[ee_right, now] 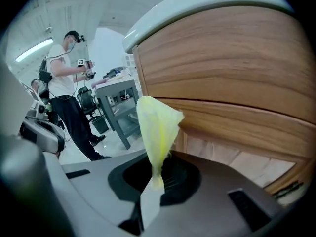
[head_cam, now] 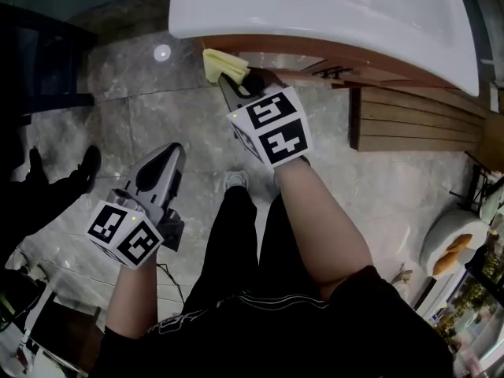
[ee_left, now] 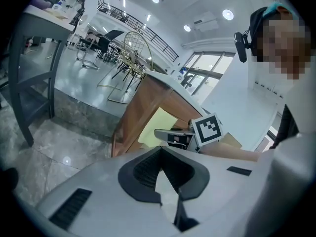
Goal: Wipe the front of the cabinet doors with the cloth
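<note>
Right gripper [ee_right: 150, 184]: jaws clamped on the gathered bottom end of the cloth [ee_right: 155, 125], which stands up from them in a loose yellow peak
Left gripper [ee_left: 163, 179]: jaws together with nothing between them, held low and well apart from the cabinet
Cloth position: its free end is just beside the cabinet door [ee_right: 237, 68], near the left corner under the white basin [head_cam: 315, 10]; I cannot tell whether it touches the wood
Handling: likely light, soft and floppy, so it will bunch and fold under pressure instead of lying flat
Where to hold: a pinch on one bunched end looks right, leaving most of the cloth free to spread on the wood
Risk: pressed too hard, the jaw tips may rub the door instead of the cloth
</note>
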Demonstrator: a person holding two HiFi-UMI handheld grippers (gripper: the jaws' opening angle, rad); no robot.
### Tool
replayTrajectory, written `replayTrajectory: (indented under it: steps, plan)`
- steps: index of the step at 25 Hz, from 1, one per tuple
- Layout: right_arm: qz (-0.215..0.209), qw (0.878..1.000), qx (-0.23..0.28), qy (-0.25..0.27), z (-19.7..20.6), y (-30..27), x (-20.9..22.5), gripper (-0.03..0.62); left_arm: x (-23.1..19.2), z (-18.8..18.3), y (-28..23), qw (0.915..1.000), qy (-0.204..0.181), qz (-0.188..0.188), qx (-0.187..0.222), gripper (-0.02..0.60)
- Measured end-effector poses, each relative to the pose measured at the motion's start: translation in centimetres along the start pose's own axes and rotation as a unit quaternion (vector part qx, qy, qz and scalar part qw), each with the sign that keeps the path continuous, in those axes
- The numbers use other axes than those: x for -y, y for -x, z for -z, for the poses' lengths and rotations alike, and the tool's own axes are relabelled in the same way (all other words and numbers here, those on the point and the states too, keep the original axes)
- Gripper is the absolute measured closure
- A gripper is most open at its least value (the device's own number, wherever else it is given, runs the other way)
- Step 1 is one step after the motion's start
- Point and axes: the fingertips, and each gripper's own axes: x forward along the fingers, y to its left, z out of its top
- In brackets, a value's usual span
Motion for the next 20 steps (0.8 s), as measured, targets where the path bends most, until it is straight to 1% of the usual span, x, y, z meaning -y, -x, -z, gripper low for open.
replayTrajectory:
  steps: [8,12,20]
  plan:
    - [0.006,1.0,0.004,-0.004,0.5,0.1,0.7,0.554,-0.1,0.6,0.0,1.0,-0.002,-0.007,-0.001,0.575]
    - [0.01,1.0,0.011,-0.005,0.6,0.5,1.3,0.554,0.1,1.4,-0.3,0.9999,0.0,-0.009,-0.008,0.575]
    - [0.027,0.999,0.018,-0.023,1.5,2.3,3.5,0.554,0.8,2.5,-1.1,0.9998,-0.001,-0.005,-0.02,0.575]
